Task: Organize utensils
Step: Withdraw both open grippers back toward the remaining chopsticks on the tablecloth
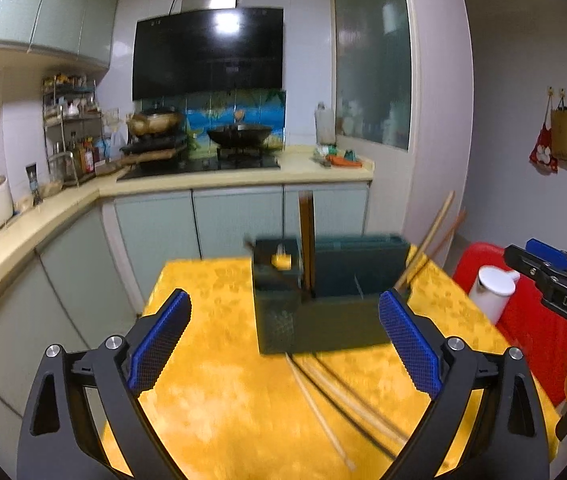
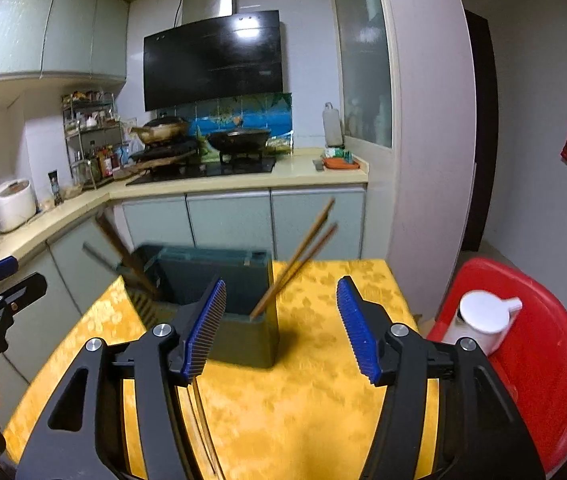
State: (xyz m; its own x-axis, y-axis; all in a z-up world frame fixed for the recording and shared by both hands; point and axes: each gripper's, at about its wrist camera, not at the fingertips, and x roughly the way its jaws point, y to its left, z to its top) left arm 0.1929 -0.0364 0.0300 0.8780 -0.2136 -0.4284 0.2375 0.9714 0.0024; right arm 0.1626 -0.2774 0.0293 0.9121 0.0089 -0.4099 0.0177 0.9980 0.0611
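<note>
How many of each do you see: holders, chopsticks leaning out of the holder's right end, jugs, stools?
Utensil holder: 1
Chopsticks leaning from its right end: 2
White jug: 1
Red stool: 1
Total: 5
Loose chopsticks on the tablecloth are too blurred to count.

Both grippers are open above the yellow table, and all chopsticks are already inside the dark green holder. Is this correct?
Not all. Both views show several chopsticks lying loose on the yellow table before the dark green holder. Left gripper and right gripper are open.
</note>
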